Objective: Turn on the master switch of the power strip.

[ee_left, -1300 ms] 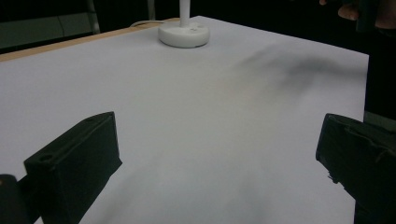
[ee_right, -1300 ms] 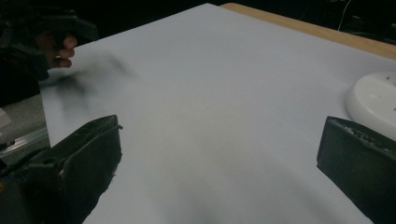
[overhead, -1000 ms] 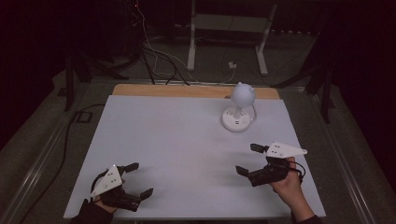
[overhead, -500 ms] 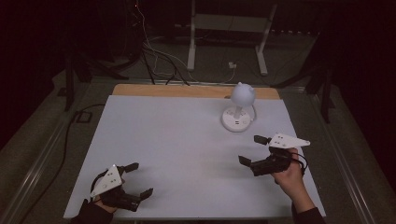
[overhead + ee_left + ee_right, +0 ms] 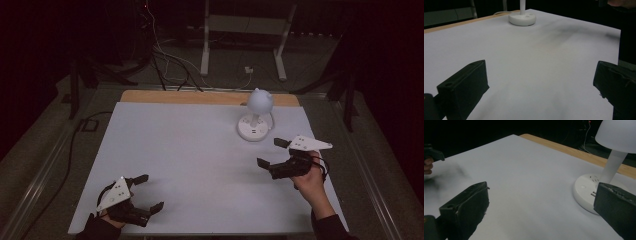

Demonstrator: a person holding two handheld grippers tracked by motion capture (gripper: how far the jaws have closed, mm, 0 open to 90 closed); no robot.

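The right hand-held gripper (image 5: 272,153) is hovering just beside the white desk lamp (image 5: 256,120), jaws spread wide and holding nothing. The lamp is standing upright near the far edge of the white surface (image 5: 190,165). To do this well, the person is likely needing to approach the slim stem squarely and close gently. The left hand-held gripper (image 5: 150,192) is resting spread near the front corner. No readable writing is showing anywhere.

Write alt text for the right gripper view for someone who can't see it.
A white desk lamp with a round base stands on a white table, just beyond the open right gripper, whose two black jaws rise from the bottom. The table's wooden edge runs behind the lamp.
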